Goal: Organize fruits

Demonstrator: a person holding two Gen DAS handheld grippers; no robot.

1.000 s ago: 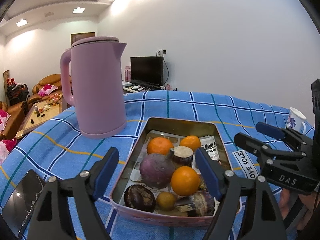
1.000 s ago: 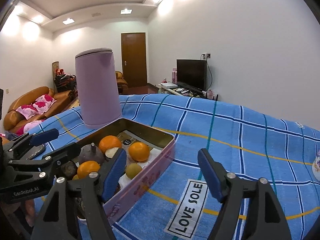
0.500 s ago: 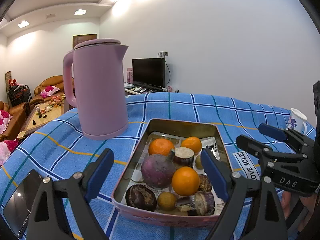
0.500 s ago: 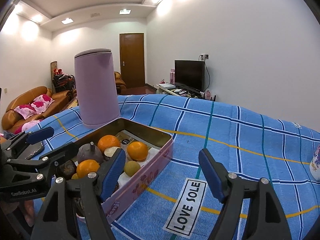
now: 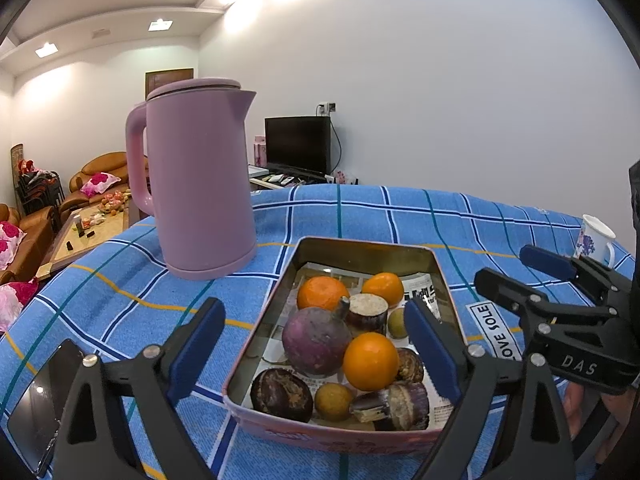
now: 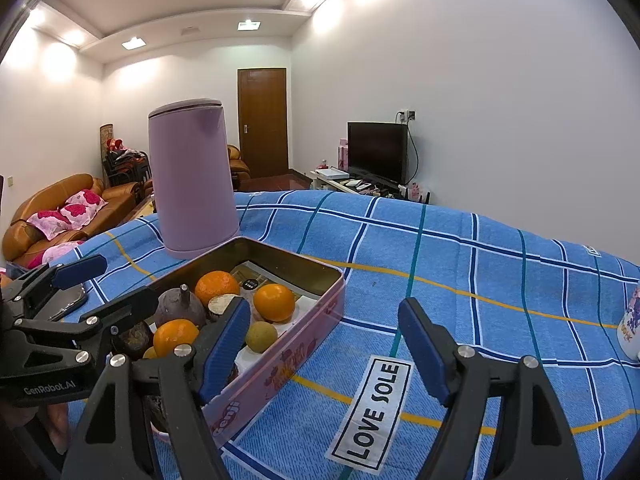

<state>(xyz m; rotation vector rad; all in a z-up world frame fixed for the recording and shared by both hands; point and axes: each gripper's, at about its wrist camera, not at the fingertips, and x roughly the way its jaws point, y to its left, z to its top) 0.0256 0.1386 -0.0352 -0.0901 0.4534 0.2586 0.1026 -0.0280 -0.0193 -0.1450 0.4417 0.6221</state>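
Observation:
A pink metal tin (image 5: 362, 245) lined with newspaper sits on the blue checked cloth. It holds three oranges, the nearest one (image 5: 370, 361) at the middle, a large purple fruit (image 5: 316, 340), a cut purple fruit (image 5: 367, 310), several dark passion fruits and small brownish fruits. My left gripper (image 5: 314, 354) is open and empty, hovering above the tin's near end. My right gripper (image 6: 322, 344) is open and empty, over the cloth beside the tin's right wall (image 6: 280, 364). The right gripper also shows in the left wrist view (image 5: 556, 280).
A tall pink kettle (image 5: 198, 178) stands behind the tin on the left. A phone (image 5: 38, 400) lies at the near left cloth edge. A floral mug (image 5: 594, 236) stands far right. A "LOVE SOLE" label (image 6: 374, 408) is sewn on the cloth.
Both grippers have drawn back and risen slightly; the tin and kettle sit a little lower and farther in view. Both stay open. No fruit has moved.

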